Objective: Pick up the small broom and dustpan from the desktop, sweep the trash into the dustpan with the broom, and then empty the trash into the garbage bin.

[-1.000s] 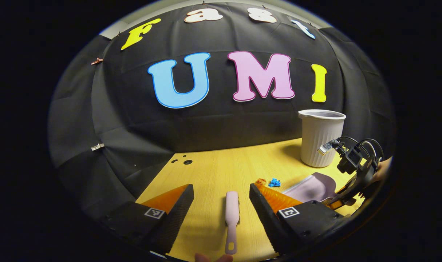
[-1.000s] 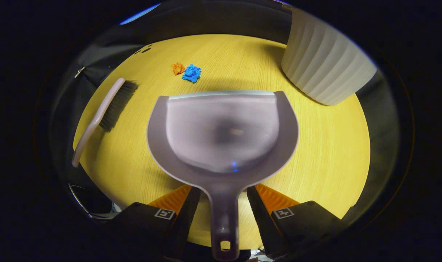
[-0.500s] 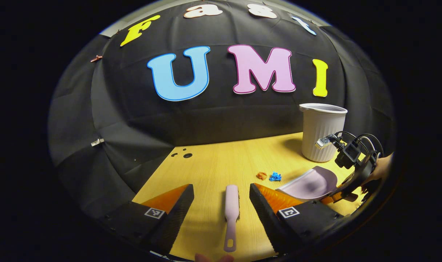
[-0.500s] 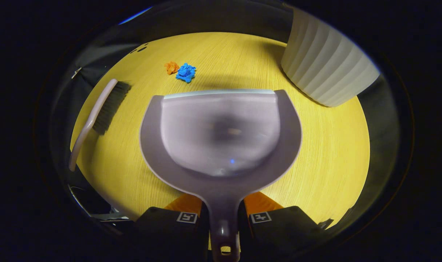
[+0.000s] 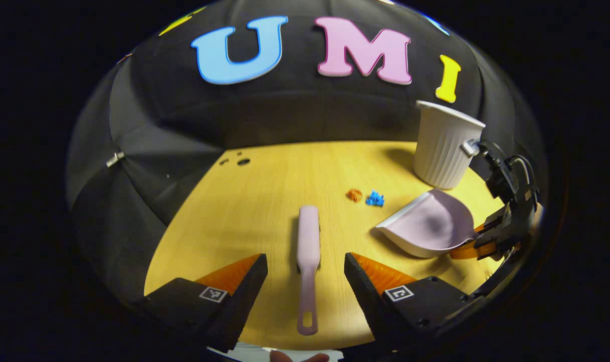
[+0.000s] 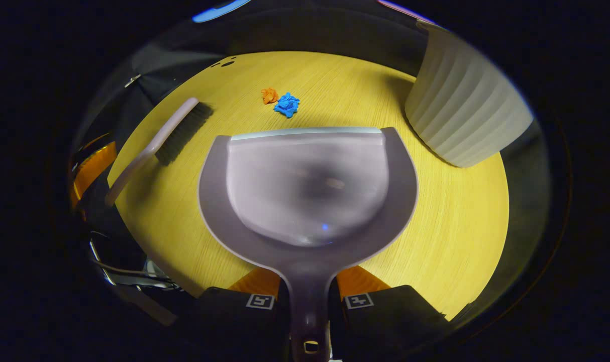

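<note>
Lying straight ahead of the left gripper (image 5: 305, 281), the broom (image 5: 308, 251) points its long axis along the line of the fingers, its handle end with the hanging hole nearest the camera and its head farther out on the desktop (image 5: 265, 201); the handle sits in the gap between the two fingers, which stand wide apart and touch nothing; that gripper is plainly the nearer one, so the coming move looks like a short drop and a squeeze across the handle; the gripper is tilted down toward the wood. The right gripper (image 6: 309, 301) is clamped on the handle of the dustpan (image 6: 307, 186), both fingers pressing the neck; from the left gripper view the pan seems tipped, its front lip down at the desktop and its handle end raised. The trash, an orange scrap (image 6: 270, 95) and a blue scrap (image 6: 287, 104) just beside each other, lies a little beyond the pan's lip, between the broom's head and the garbage bin (image 6: 466, 120), which stands upright to the right.
</note>
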